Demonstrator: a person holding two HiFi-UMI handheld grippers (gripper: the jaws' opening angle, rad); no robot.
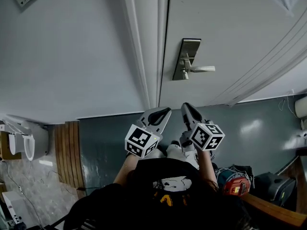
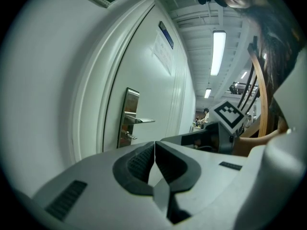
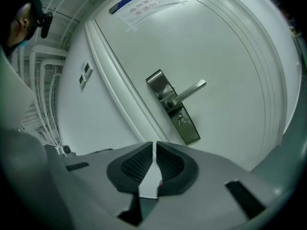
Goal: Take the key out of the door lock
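Small metal key (image 3: 181,120) sat untouched in the silver door lock plate (image 3: 191,132); left gripper (image 2: 154,145) and right gripper (image 3: 154,146) hung well short, fingers closed, empty.

Your left hand-held gripper (image 1: 163,112): jaws together, nothing between. Your right hand-held gripper (image 1: 187,107): just beside it, jaws together, empty. Both point forward, side by side.

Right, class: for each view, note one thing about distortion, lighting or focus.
Head view: door mouldings bow, floor shows glare patches. Left gripper view: heavy fisheye, black corners, ceiling lamp blown out. Right gripper view: the door bulges round; the lock plate is sharp.
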